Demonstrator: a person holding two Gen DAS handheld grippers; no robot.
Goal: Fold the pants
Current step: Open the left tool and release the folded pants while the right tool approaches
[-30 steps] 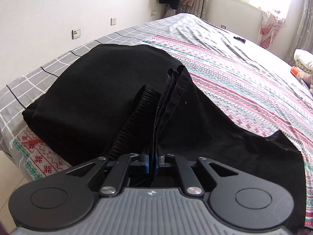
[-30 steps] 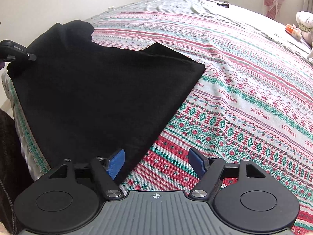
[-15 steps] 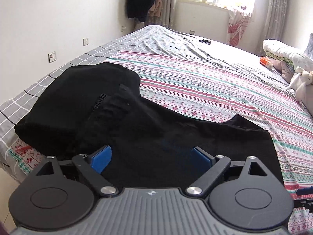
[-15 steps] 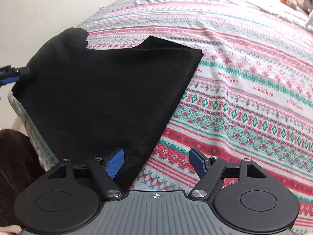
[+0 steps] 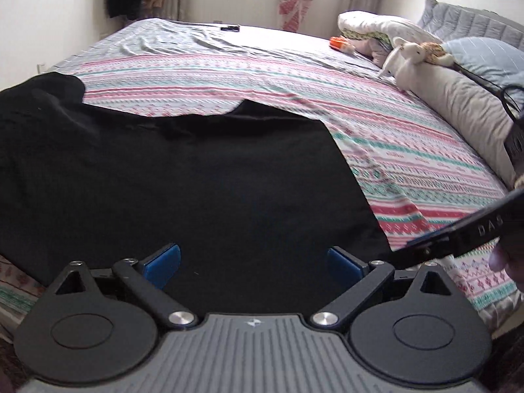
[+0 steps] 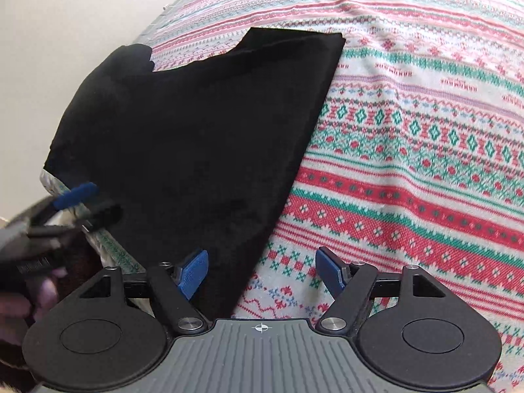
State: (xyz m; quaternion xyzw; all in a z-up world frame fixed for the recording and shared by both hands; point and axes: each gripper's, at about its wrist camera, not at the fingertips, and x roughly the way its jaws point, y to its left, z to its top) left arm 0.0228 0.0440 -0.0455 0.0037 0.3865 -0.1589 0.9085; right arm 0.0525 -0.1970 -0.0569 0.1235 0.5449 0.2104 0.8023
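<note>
Black pants (image 5: 183,177) spread flat along the near edge of the bed (image 5: 409,150), both grippers empty above them.

Left wrist view: left gripper (image 5: 253,263) wide apart, blue pads clear of the cloth, nothing clamped; pants below and ahead, reaching from the bed's near left corner toward the middle of the near edge; a soft toy (image 5: 409,55) and pillows (image 5: 471,55) along the far right edge; a small dark item (image 5: 230,27) near the far edge; the other tool's black arm entering from the right. Right wrist view: right gripper (image 6: 262,271) apart and closing, straddling the pants' (image 6: 203,137) near right edge with one pad over black cloth and one over patterned sheet, pressing nothing; left gripper (image 6: 78,199) blurred at the pants' left side by the bed's edge, a hand (image 6: 23,298) behind it.
</note>
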